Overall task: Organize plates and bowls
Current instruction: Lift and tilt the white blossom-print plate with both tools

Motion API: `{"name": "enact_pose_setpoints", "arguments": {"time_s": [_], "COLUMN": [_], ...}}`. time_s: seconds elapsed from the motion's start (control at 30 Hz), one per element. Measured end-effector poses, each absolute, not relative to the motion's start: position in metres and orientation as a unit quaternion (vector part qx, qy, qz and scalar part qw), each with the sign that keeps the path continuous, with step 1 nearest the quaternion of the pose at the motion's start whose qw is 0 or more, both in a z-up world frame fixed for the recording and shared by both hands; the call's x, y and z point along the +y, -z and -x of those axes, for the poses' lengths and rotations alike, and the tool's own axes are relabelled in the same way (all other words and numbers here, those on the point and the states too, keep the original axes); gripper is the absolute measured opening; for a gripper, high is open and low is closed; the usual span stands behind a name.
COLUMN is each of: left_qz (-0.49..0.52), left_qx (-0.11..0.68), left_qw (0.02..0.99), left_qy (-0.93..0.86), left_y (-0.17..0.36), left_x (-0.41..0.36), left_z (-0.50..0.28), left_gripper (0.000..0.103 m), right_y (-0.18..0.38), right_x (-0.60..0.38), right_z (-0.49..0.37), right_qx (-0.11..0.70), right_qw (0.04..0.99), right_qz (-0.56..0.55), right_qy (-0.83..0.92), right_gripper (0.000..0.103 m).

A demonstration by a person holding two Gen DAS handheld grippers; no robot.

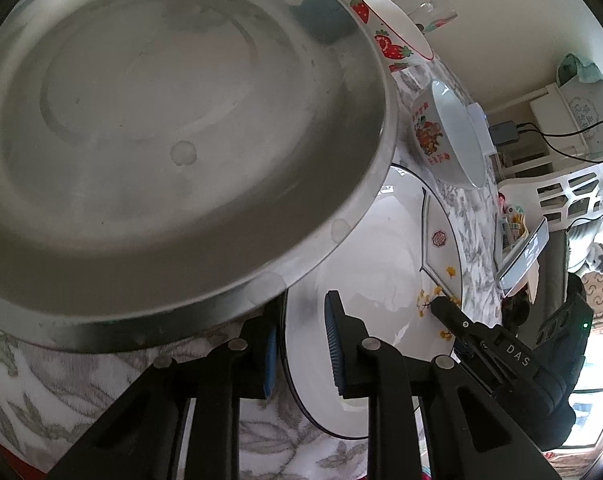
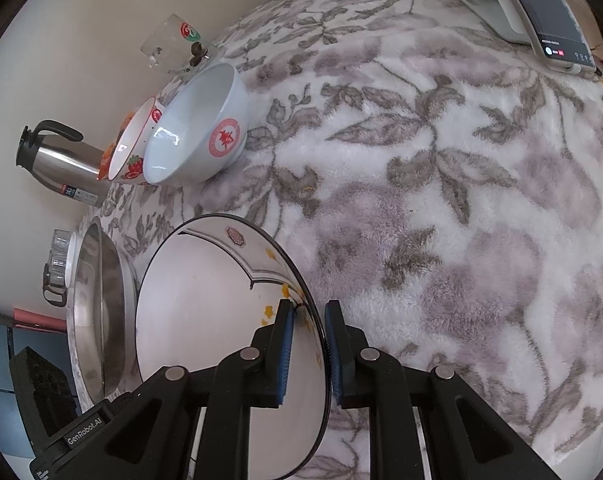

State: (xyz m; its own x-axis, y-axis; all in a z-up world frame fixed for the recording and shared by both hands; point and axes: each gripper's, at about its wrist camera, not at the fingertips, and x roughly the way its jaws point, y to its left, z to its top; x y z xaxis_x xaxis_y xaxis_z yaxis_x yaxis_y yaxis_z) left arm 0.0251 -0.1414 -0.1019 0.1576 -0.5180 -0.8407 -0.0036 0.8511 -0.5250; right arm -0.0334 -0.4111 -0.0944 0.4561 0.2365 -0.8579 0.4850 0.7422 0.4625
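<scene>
Here, the left gripper point(image 1: 301, 344) is pinching the near rim of the round white plate with black edge and yellow flowers point(image 1: 381, 264). At ten o'clock, the big round steel basin point(image 1: 173, 120) is lying on the flowered fleece cloth point(image 2: 441, 200). The right gripper point(image 2: 308, 350) is clamping the same plate's opposite rim. At eleven o'clock, two white bowls point(image 2: 197, 128) are standing together.

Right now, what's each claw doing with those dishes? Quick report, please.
Left gripper and right gripper both clamped on white plate rim, opposite sides. Steel basin overlaps the plate. Two bowls wait behind.
</scene>
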Motion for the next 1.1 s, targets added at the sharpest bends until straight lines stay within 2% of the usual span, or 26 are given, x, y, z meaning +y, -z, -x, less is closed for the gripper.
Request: {"name": "enact_pose_setpoints", "arguments": {"time_s": [0.2, 1.1], "left_qz": [0.194, 0.166], "left_qx": [0.625, 0.575], "left_qw": [0.736, 0.773], "left_qy": [0.175, 0.213], "left_y": [0.097, 0.056], "left_x": [-0.144, -0.151], "left_z": [-0.025, -0.02], "left_gripper": [0.021, 0.021], "right_y": [0.09, 0.062], "right_x": [-0.412, -0.414], "right_z": [0.035, 0.048], "right_qx": [0.508, 0.477], "right_qw": [0.782, 0.811], "right_qz": [-0.354, -0.332], "right_qy": [0.074, 0.063], "right_gripper": [0.015, 0.015]}}
